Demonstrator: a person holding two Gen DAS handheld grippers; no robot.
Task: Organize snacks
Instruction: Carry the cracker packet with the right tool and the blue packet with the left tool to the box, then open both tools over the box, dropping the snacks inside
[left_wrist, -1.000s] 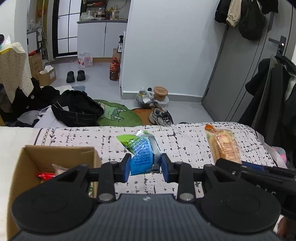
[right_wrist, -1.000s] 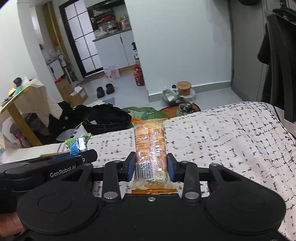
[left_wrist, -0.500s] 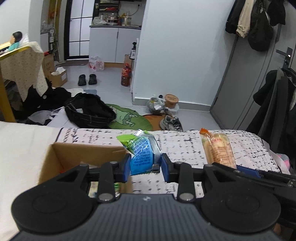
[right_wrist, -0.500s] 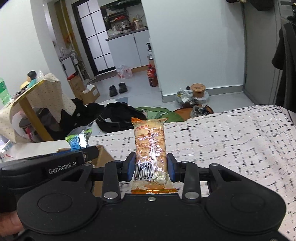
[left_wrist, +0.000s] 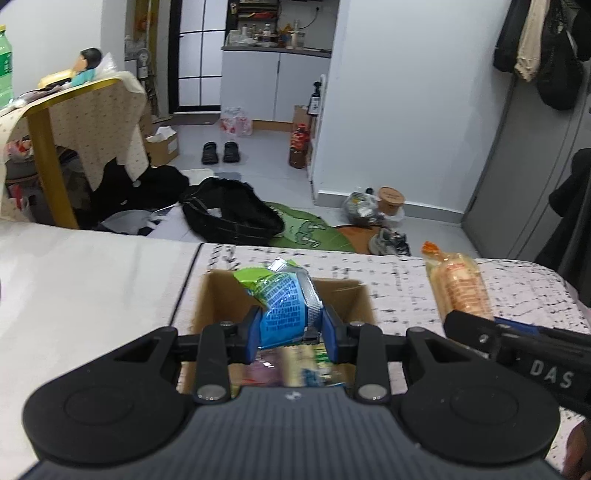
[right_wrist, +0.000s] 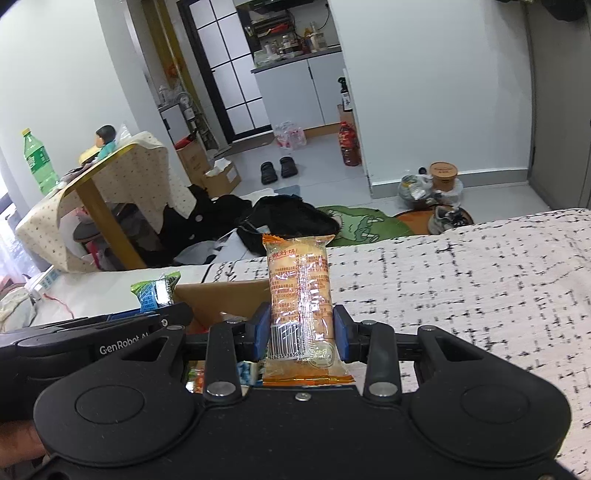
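My left gripper (left_wrist: 290, 331) is shut on a blue and green snack packet (left_wrist: 284, 302), held over the open cardboard box (left_wrist: 360, 302) on the bed; several wrapped snacks lie blurred inside the box. My right gripper (right_wrist: 301, 334) is shut on a long orange packet of biscuits (right_wrist: 301, 295), held upright just right of the box (right_wrist: 221, 297). In the left wrist view that orange packet (left_wrist: 458, 284) and the right gripper's black body show at the right. From the right wrist camera, the left gripper's body and its blue-green packet (right_wrist: 155, 291) sit at the left.
The bed carries a white cover with black marks (right_wrist: 480, 288) at the right and plain white sheet (left_wrist: 92, 280) at the left. Beyond the bed's far edge lie a black bag (left_wrist: 229, 214), a green rug (left_wrist: 306, 232), shoes and a draped table (left_wrist: 81, 110).
Both grippers have moved left across the bed with their packets. The box, at the left a second ago, now lies directly under the left gripper and close beside the right one.
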